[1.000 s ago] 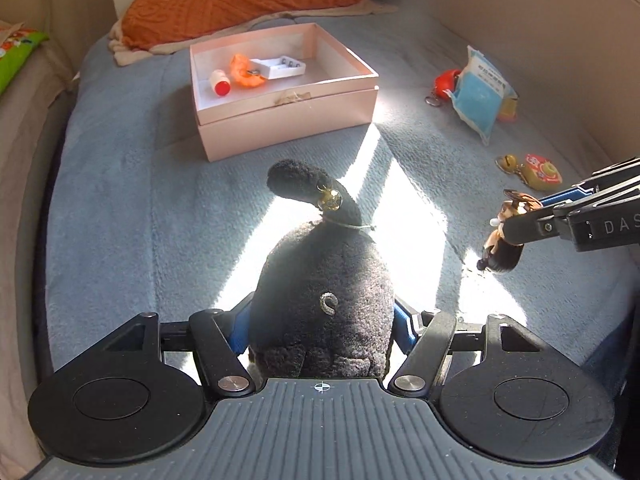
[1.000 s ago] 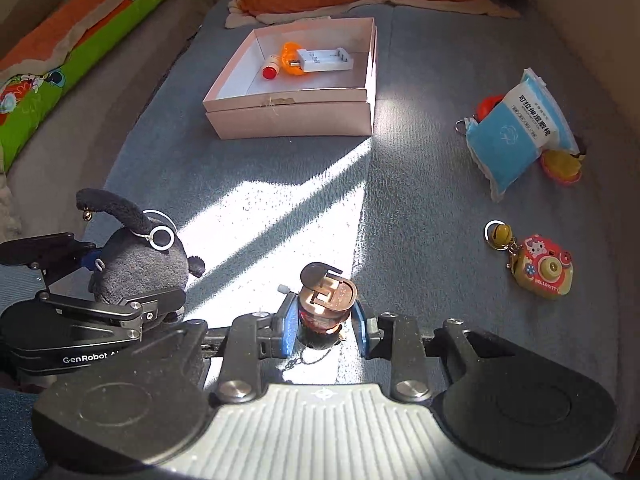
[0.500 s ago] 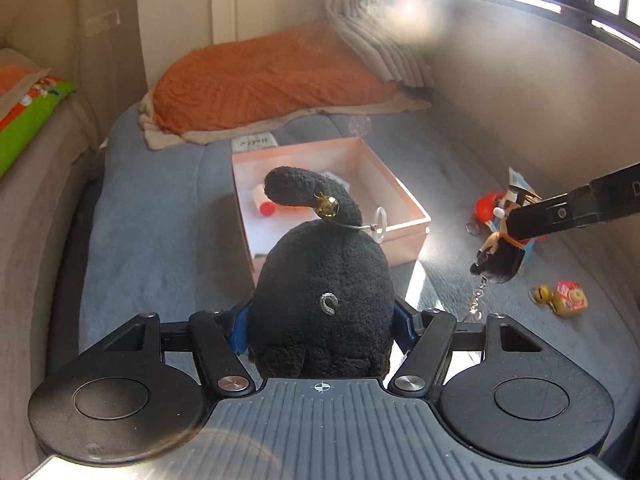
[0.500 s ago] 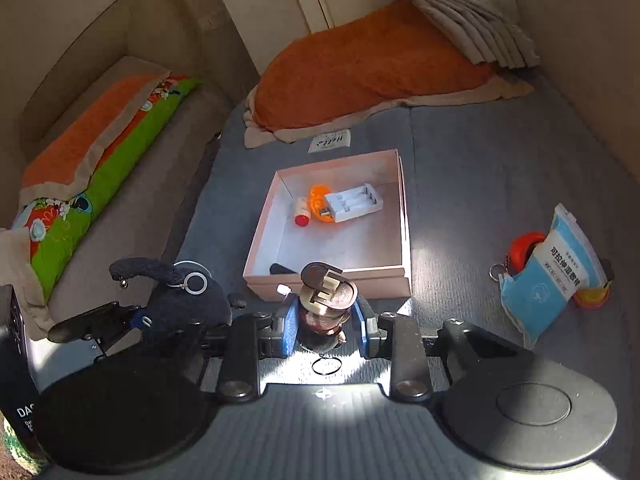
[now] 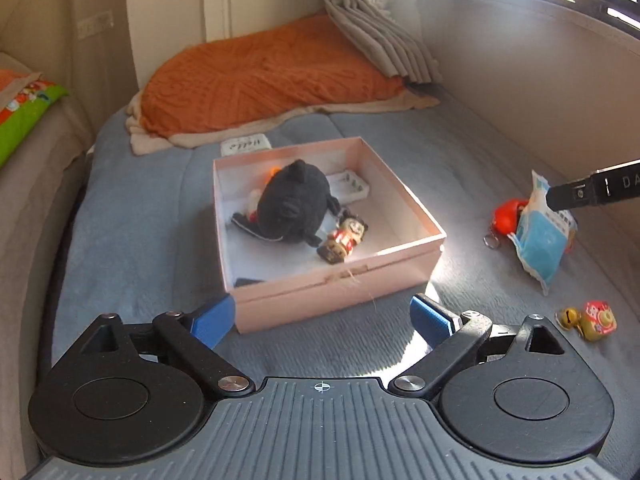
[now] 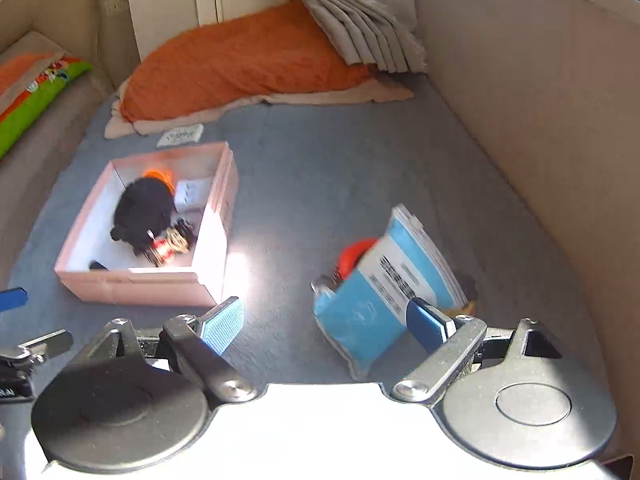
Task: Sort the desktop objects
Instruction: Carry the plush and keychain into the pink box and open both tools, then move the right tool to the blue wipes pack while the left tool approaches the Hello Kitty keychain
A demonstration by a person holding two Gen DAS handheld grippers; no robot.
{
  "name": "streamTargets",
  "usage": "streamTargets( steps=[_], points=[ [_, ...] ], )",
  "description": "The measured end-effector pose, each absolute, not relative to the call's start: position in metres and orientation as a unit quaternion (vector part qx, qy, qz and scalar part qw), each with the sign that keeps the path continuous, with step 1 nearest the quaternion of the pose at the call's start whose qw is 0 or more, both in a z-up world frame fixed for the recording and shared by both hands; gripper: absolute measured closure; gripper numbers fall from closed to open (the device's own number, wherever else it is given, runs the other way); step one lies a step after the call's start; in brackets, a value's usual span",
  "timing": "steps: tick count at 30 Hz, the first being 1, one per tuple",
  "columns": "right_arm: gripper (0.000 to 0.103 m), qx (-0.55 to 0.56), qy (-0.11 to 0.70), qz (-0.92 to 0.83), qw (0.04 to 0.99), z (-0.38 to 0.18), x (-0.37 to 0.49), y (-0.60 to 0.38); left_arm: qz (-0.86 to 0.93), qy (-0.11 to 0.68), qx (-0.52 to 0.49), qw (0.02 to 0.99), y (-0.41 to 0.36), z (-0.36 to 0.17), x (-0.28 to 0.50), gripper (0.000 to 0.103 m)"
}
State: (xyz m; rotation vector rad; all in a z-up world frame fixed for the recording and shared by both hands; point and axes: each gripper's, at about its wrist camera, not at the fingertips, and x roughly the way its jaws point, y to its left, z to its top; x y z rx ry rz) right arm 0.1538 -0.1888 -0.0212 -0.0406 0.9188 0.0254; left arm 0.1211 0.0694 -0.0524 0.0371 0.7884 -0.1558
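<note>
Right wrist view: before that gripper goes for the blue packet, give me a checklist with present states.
1. Right gripper empty, jaws opening: ok.
2. Left gripper empty, jaws opening: ok.
3. Black plush and figurine inside pink box: ok.
4. Blue packet ahead of the right gripper, partly between its fingers: ok.
5. Packet free of neighbours: not ok, it leans on a red item.
6. Camera keychain still outside the box: ok, left for later.
</note>
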Motion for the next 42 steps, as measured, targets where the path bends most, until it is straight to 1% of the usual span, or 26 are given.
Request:
streamTargets(
  steps=[2, 5, 8, 10, 11, 13, 16, 18, 19, 24, 27, 28, 29, 31, 33, 36, 41, 42],
  points=[
    [0.014, -0.028, 0.484, -0.011, 0.874, -0.051, 0.135, -0.206, -0.089, 0.415, 0.012, 0.905, 0.063, -0.073, 0.108, 0.004],
    [0.014, -0.015, 0.527, -0.024, 0.850, -0.079, 0.110, -0.229, -0.105, 0.458, 0.024, 0.883, 0.051, -0.098, 0.089, 0.003],
    [0.014, 0.005, 0.537, -0.043, 0.842, -0.090, 0.105, -0.246, -0.109, 0.481, 0.040, 0.869, 0.042, -0.113, 0.080, 0.003],
    [0.014, 0.030, 0.536, -0.036, 0.843, -0.091, 0.111, -0.251, -0.110, 0.489, 0.036, 0.864, 0.039, -0.117, 0.079, 0.003],
    [0.012, 0.033, 0.536, -0.029, 0.843, -0.093, 0.116, -0.251, -0.111, 0.489, 0.034, 0.865, 0.038, -0.116, 0.079, 0.003],
    [0.009, 0.016, 0.551, -0.030, 0.834, -0.102, 0.127, -0.248, -0.112, 0.481, 0.031, 0.869, 0.037, -0.112, 0.078, 0.003],
    [0.011, 0.004, 0.553, -0.042, 0.832, -0.109, 0.131, -0.246, -0.111, 0.477, 0.029, 0.872, 0.040, -0.107, 0.079, 0.003],
    [0.032, 0.010, 0.552, -0.031, 0.833, -0.102, 0.128, -0.242, -0.108, 0.479, 0.025, 0.871, 0.043, -0.107, 0.078, 0.003],
    [0.047, 0.009, 0.553, -0.028, 0.833, -0.098, 0.126, -0.239, -0.106, 0.481, 0.023, 0.870, 0.044, -0.108, 0.079, 0.003],
    [0.046, 0.038, 0.545, 0.055, 0.836, -0.067, 0.114, -0.195, -0.118, 0.486, 0.021, 0.866, 0.046, -0.110, 0.075, 0.003],
    [0.045, 0.078, 0.539, 0.172, 0.821, -0.043, 0.110, -0.161, -0.144, 0.488, 0.024, 0.861, 0.042, -0.110, 0.071, 0.003],
    [0.036, 0.076, 0.532, 0.193, 0.821, -0.036, 0.108, -0.152, -0.149, 0.487, 0.027, 0.860, 0.041, -0.110, 0.069, 0.003],
    [0.023, 0.056, 0.513, 0.203, 0.832, -0.025, 0.109, -0.141, -0.150, 0.487, 0.031, 0.860, 0.041, -0.110, 0.068, 0.003],
    [0.016, 0.014, 0.477, 0.178, 0.860, -0.015, 0.110, -0.132, -0.149, 0.489, 0.030, 0.859, 0.041, -0.111, 0.068, 0.003],
    [0.016, 0.008, 0.472, 0.122, 0.873, -0.017, 0.123, -0.142, -0.146, 0.490, 0.023, 0.859, 0.043, -0.112, 0.069, 0.002],
    [0.016, 0.032, 0.484, 0.007, 0.875, -0.033, 0.155, -0.173, -0.143, 0.490, 0.019, 0.860, 0.044, -0.112, 0.071, 0.002],
    [0.016, 0.026, 0.464, -0.105, 0.879, -0.056, 0.202, -0.208, -0.155, 0.491, 0.014, 0.857, 0.044, -0.111, 0.069, 0.002],
    [0.018, 0.028, 0.465, -0.113, 0.878, -0.061, 0.209, -0.213, -0.157, 0.491, 0.013, 0.857, 0.044, -0.111, 0.068, 0.002]
  ],
)
